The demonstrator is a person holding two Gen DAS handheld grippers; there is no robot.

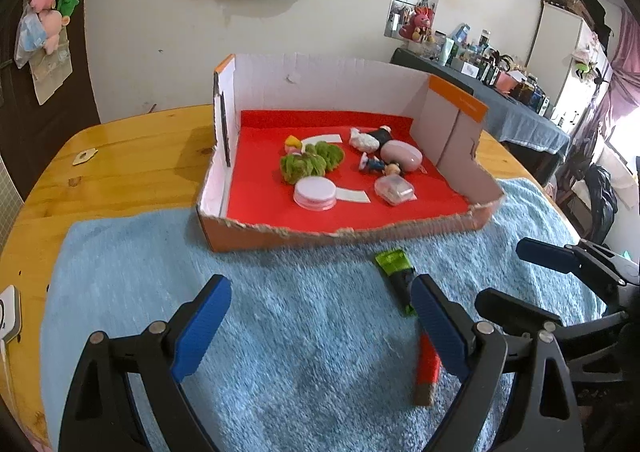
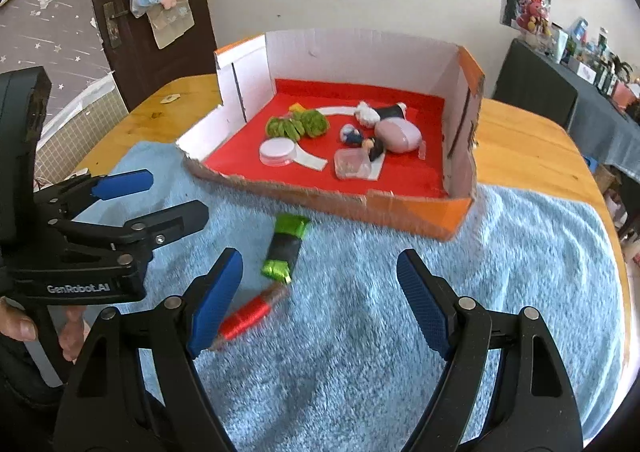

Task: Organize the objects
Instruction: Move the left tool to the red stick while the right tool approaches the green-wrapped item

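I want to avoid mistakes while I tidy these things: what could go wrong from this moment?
1. The red thread spool lies loose on the blue towel, close beside one finger of the open right gripper; a nudge may roll it away.
2. The green-and-black packet lies close to the spool, so one grasp may disturb both.
3. The box's front wall is torn low; items could slide out.
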